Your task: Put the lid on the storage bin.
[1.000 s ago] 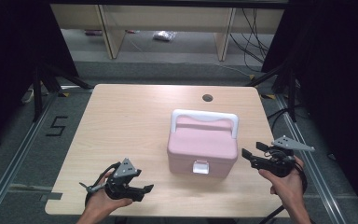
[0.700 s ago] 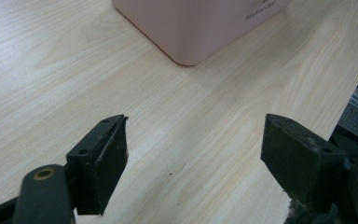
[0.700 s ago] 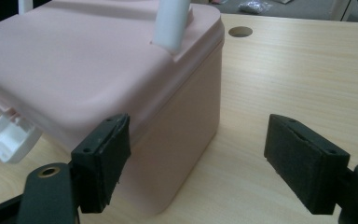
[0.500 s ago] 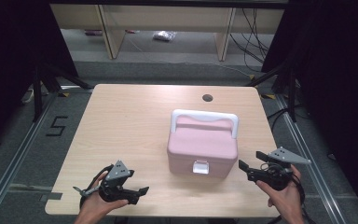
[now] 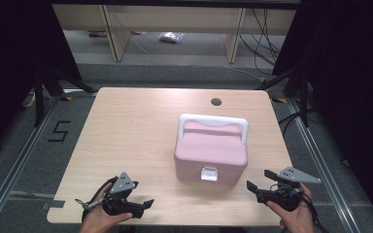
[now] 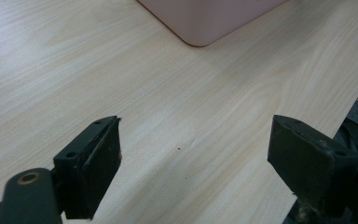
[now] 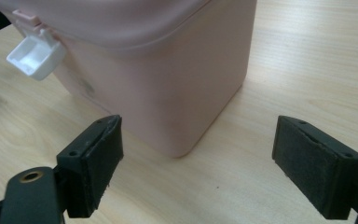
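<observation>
A pink lidded box (image 5: 211, 153) with a white handle (image 5: 213, 121) and a white front latch (image 5: 209, 174) stands right of the table's centre. My left gripper (image 5: 143, 206) rests low by the front edge, left of the box and pointing toward it. Its jaws have just been opening and stand open over bare wood (image 6: 193, 149), with the box corner (image 6: 205, 18) farther off. My right gripper (image 5: 260, 179) is at the box's front right corner, its jaws also just opened and wide apart (image 7: 198, 149). The box corner (image 7: 168, 84) lies just ahead of them, the latch (image 7: 35, 53) to the left.
The light wooden table (image 5: 136, 131) has a round cable hole (image 5: 216, 102) near its back edge. Behind it are shelf legs and cables on the grey floor, and a "5" mark (image 5: 60, 131) to the left. The table's front edge runs just beneath both hands.
My right gripper has sunk and come back toward the front edge, nearer the box's front right corner. The left hand has barely shifted. The box has not moved.
</observation>
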Tool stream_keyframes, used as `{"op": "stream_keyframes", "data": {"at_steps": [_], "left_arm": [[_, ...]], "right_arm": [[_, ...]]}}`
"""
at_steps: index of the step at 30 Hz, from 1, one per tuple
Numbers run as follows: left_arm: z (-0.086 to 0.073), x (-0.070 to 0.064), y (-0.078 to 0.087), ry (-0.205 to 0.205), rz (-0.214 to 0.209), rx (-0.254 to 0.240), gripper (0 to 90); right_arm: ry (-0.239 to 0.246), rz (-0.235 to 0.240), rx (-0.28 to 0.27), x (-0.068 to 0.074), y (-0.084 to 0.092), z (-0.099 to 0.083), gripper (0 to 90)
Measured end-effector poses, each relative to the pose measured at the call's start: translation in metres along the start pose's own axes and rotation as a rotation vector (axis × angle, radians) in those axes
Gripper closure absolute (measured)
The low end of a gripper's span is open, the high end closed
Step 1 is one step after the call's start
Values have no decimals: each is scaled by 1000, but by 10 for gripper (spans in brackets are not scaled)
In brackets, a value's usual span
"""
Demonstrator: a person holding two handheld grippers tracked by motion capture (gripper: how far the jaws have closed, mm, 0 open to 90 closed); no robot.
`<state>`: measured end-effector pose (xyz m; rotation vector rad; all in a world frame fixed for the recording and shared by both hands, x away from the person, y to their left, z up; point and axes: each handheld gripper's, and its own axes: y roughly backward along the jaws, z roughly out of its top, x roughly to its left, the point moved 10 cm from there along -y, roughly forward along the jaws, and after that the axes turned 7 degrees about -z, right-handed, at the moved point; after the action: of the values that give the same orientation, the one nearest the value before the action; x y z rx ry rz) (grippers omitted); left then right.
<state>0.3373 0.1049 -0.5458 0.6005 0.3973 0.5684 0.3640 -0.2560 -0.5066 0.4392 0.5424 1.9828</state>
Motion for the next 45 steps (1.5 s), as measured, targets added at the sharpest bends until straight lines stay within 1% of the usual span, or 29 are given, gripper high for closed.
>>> {"op": "stream_keyframes", "data": {"at_steps": [1,2,3,5,6,7,8,9,10,11,12,14,17,18,21,22,23,24,25,26,27,28,32,35,36,38,39,41,45], "left_arm": [[0,0,0,2,5,1,168],[-1,0,1,-3,10,8,168],[-1,0,1,-6,9,6,168],[-1,-2,0,-1,1,-5,168],[-1,-3,0,-2,0,-4,168],[-2,-3,0,-4,0,-1,168],[-2,-3,0,-2,0,-2,168],[-3,-2,0,-5,10,0,168],[-3,-4,-1,-3,1,-1,168],[-4,-4,0,-6,-1,7,168],[-5,-5,-1,-4,3,4,168],[-6,-6,-1,-2,6,3,168],[-7,-6,0,-15,10,9,168],[-6,-8,1,-16,-2,7,168],[-6,-10,1,-15,-1,0,168],[-6,-11,1,-15,1,-3,168],[-5,-12,1,-7,3,-18,168],[-6,-8,3,-21,27,-7,170],[-6,-8,3,-22,27,-10,171],[-6,-10,2,-11,19,-25,171],[-6,-9,1,-9,17,-29,171],[-7,-8,2,-13,21,-20,171],[-9,-9,2,-12,21,-14,170],[-9,-11,0,-17,14,-10,170],[-9,-11,0,-17,13,-10,170],[-9,-12,-1,-14,11,-14,170],[-9,-11,-1,-15,13,-12,170],[-10,-11,-2,-7,12,-8,170],[-12,-10,-1,-28,20,12,170]], "right_arm": [[3,1,8,1,0,-1,173],[-21,25,5,6,0,-2,173],[-39,13,30,8,2,-4,173],[16,9,2,5,1,-4,171],[-20,21,10,10,2,-6,167],[24,8,-1,7,1,-6,162],[31,16,-5,8,0,-7,163],[2,19,14,11,1,-11,164],[13,26,11,12,0,-12,165],[-3,23,46,14,1,-17,165],[19,21,44,13,0,-19,166],[-12,31,62,18,0,-25,167],[32,14,80,17,1,-34,164],[8,20,96,21,2,-38,164],[15,26,116,23,1,-48,165],[35,25,107,21,1,-49,165],[19,37,124,23,2,-52,165],[3,35,122,25,2,-54,165],[17,25,126,22,2,-55,165],[0,31,134,25,3,-58,165],[18,50,130,26,3,-59,165],[1,36,145,27,4,-62,165],[52,31,130,27,5,-63,164],[60,41,124,29,5,-63,163],[46,49,131,31,4,-64,163],[64,38,138,29,4,-65,164],[38,44,145,32,4,-66,164],[39,42,141,32,4,-65,164],[39,42,140,32,4,-65,165]]}}
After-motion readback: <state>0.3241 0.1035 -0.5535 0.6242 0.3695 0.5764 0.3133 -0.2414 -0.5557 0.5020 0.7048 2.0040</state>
